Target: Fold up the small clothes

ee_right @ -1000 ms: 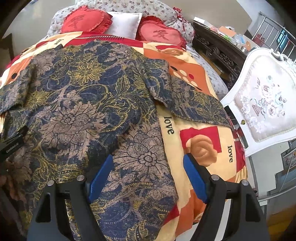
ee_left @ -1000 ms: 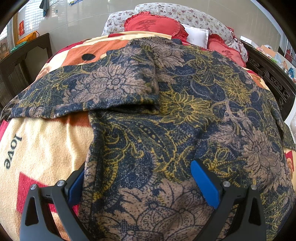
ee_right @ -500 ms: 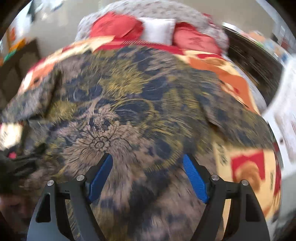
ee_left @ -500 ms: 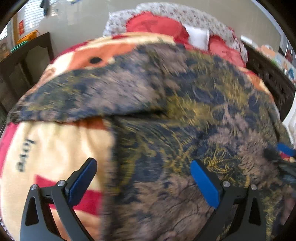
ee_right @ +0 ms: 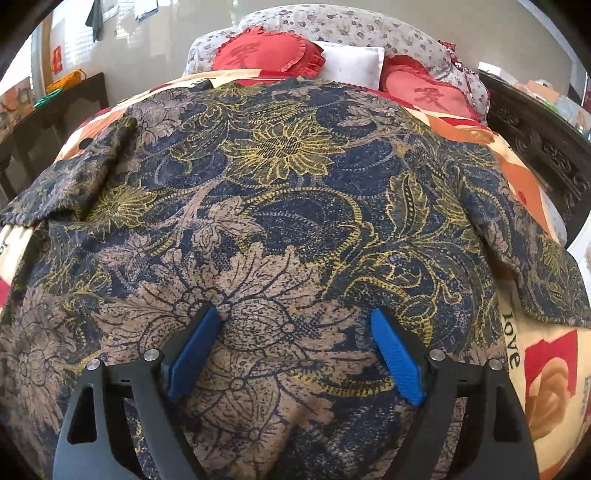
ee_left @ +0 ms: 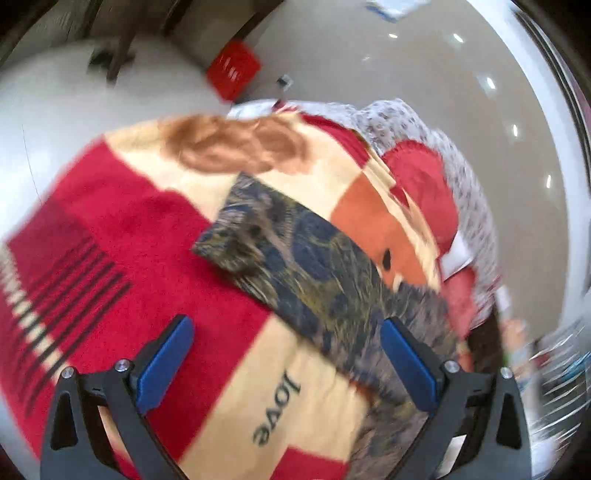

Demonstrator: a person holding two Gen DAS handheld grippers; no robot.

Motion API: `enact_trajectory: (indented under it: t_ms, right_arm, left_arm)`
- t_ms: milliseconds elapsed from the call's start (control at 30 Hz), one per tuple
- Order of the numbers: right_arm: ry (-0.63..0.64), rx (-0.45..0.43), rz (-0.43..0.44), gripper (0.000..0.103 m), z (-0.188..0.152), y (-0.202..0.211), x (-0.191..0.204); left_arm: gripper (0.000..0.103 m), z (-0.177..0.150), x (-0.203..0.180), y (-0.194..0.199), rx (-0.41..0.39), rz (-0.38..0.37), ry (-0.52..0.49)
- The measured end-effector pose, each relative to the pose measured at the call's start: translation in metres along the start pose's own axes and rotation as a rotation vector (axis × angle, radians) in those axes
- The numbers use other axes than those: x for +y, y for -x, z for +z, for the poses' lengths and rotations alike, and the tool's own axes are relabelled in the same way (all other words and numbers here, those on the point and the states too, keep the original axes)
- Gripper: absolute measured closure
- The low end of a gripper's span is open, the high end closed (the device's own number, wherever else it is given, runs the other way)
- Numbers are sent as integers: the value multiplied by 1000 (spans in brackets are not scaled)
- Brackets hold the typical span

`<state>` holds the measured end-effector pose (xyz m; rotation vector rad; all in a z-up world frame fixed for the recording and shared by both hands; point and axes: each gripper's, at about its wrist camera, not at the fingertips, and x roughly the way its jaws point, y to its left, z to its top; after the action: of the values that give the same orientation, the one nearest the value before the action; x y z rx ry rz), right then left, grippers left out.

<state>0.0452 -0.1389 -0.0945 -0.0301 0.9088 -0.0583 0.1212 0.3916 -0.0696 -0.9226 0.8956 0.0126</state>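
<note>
Now lining up the first fold: left gripper [ee_left: 284, 354] agape near floral blouse's [ee_right: 280, 206] sleeve [ee_left: 295, 266]; right gripper [ee_right: 295, 354], just widened, empty above hem. Next: pinch sleeve cuff, swing inward.

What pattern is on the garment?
Navy with gold and tan flowers on the garment; clearest in the right wrist view.

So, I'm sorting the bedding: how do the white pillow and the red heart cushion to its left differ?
The white pillow is plain and roughly rectangular; the red heart cushion is heart-shaped with a ruffled edge. The white pillow shows no marking, while the red heart cushion carries a darker character on its face. Both sit at the head of the bed, leaning on the floral pillow, behind the spread garment.
</note>
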Motion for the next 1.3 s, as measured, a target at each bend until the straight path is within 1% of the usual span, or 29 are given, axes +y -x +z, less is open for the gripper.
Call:
enact_trajectory:
  t_ms: [67,200,267,300,333,367,400,433,467,500,533,567,633,667,700,767,833,867,900,967,1067,1167,1233,1300]
  right_arm:
    - [-1,1,2,5,0,0,0]
    - [0,0,2,5,0,0,1]
    - [0,1,1,5,0,0,0]
    - [-1,1,2,5,0,0,0]
    - [-1,1,2,5,0,0,0]
    - [-1,1,2,5,0,0,0]
    - [0,1,2,5,0,0,0]
    - [0,1,1,5,0,0,0]
    - [0,1,1,4,0,0,-1]
    - [1,2,-1,4,0,0,-1]
    - [-1,1,2,4,0,0,-1]
    - [-2,1,3,4,0,1,-1]
    - [-2,0,4,4,0,0,-1]
    - [-1,1,2,4,0,-1,0]
    - [-1,0,2,4,0,0,0]
    - [-2,1,3,4,0,0,1]
    - [-2,0,2,4,0,0,1]
    - [-1,1,2,4,0,-1,2]
    - [-2,2,3,3,1,-1,1]
    - [-8,5,6,3,0,-1,-1]
    - [-12,8,7,2,0,-2,-3]
    - [-16,6,12,2,1,-2,-4]
    - [-19,4,17,2,0,-2,-5]
    - [-23,-1,22,2,0,0,-5]
  left_arm:
    - [0,12,9,-12,10,-27,51]
    - [1,36,8,-27,-4,-66,62]
    - [5,43,8,-31,-15,-52,74]
    - [19,44,8,-30,-22,-24,76]
    - [45,44,7,-29,-21,5,73]
    - [62,44,7,-31,-6,31,67]
    - [89,44,7,-34,14,53,63]
    - [92,43,6,-36,33,73,55]
    - [94,41,5,-33,20,85,46]
    - [98,41,1,-27,-1,91,30]
    - [99,41,-6,-18,-29,87,3]
    - [99,43,-15,-5,-74,82,-26]
    - [99,54,-34,34,-209,81,-83]
    - [99,60,-42,58,-290,81,-105]
    - [99,67,-50,82,-368,82,-123]
    - [99,75,-61,118,-475,85,-139]
    - [99,81,-70,139,-527,62,-141]
    - [99,82,-77,144,-529,31,-149]
    - [99,82,-87,145,-519,0,-169]
    - [99,74,-117,133,-462,-67,-242]
    - [99,46,-171,96,-362,-146,-356]
    - [99,-3,-239,43,-231,-242,-493]
    - [99,-50,-289,0,-91,-332,-596]
    - [99,-104,-332,-38,50,-405,-715]
